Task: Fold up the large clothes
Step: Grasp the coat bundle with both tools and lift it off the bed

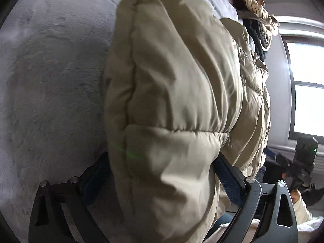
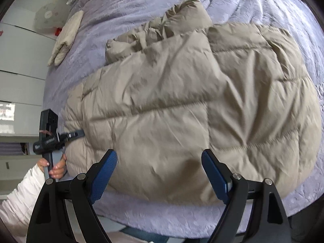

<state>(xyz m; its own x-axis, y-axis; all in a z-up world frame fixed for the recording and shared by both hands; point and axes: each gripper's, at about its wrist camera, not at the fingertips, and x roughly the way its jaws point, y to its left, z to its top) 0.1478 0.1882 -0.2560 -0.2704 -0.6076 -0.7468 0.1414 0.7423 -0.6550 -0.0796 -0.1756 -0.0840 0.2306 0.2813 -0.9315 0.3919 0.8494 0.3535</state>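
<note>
I have the beige quilted puffer jacket [image 2: 182, 109] lying on the lavender plush bed cover [image 2: 141, 6], one side already folded over the body, a sleeve bunched at the far edge. My left hand-held gripper [image 2: 80, 134] is clenched on the jacket's left edge. My right hand-held gripper [image 2: 160, 174] hovers released above the near hem, nothing between its blue pads [image 2: 105, 174]. I judge it half done: further folds remain.

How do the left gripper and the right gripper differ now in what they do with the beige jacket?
The left gripper has the beige jacket bunched between its fingers; the right gripper holds nothing. The left sits at the jacket's edge; the right hovers open above it. Both have blue pads.
</note>
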